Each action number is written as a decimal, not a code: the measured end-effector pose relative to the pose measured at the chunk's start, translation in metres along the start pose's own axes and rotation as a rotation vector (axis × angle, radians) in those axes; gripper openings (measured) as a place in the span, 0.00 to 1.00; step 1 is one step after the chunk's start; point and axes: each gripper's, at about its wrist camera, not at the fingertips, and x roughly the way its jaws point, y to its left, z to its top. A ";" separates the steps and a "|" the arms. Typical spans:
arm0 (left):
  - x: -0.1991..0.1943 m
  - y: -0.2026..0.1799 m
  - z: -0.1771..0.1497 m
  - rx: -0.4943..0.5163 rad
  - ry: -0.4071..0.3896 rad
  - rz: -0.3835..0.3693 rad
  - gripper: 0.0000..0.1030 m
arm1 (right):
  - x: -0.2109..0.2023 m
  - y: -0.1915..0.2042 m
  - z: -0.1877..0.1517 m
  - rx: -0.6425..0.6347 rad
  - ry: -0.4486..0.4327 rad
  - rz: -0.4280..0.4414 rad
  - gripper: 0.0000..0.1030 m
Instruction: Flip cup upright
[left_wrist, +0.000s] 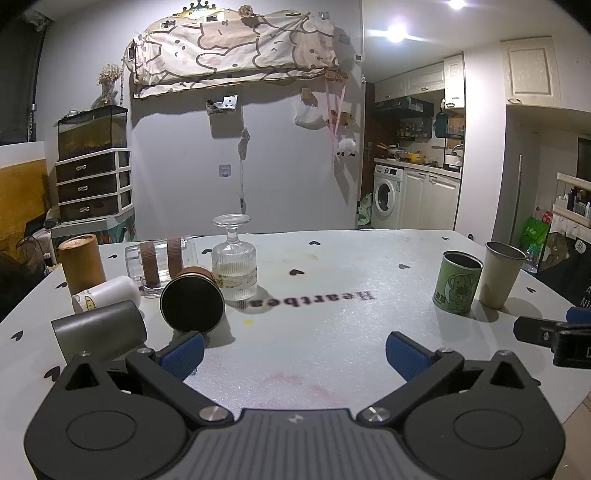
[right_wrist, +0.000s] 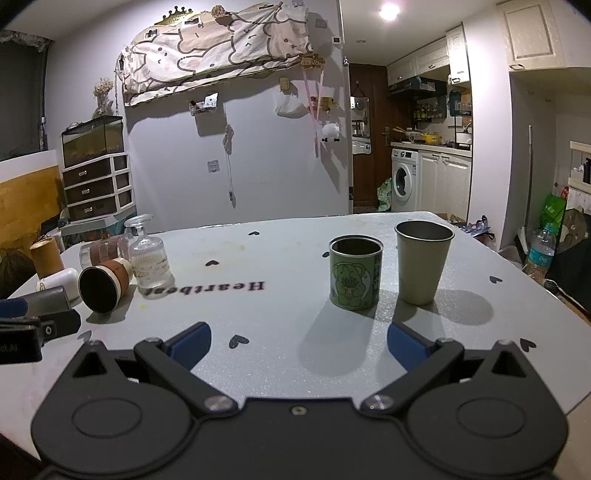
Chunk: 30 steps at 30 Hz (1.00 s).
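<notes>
On the table's left, a brown cup (left_wrist: 192, 304) lies on its side, dark mouth toward me; it also shows in the right wrist view (right_wrist: 101, 290). A grey cup (left_wrist: 99, 332) and a white cup (left_wrist: 107, 295) lie on their sides beside it. A clear stemmed glass (left_wrist: 233, 262) stands upside down. My left gripper (left_wrist: 293, 354) is open and empty, its left fingertip just in front of the brown cup. My right gripper (right_wrist: 299, 341) is open and empty, in front of an upright green cup (right_wrist: 355, 271) and an upright grey metal cup (right_wrist: 423, 262).
A bamboo cup (left_wrist: 81, 264) stands upside down at the far left, and a clear glass mug (left_wrist: 160, 264) with brown bands lies behind the brown cup. The table (left_wrist: 332, 332) is white with black hearts. The right gripper's tip shows at the left view's right edge (left_wrist: 543, 332).
</notes>
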 end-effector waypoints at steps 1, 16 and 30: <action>0.000 0.000 0.000 0.000 0.000 0.000 1.00 | 0.000 0.000 0.000 0.000 0.000 0.000 1.00; 0.000 0.000 -0.001 0.001 -0.001 0.001 1.00 | 0.000 -0.001 -0.001 -0.002 0.004 0.002 1.00; 0.001 0.000 -0.001 0.001 0.000 0.001 1.00 | 0.001 0.001 -0.001 -0.002 0.007 0.000 1.00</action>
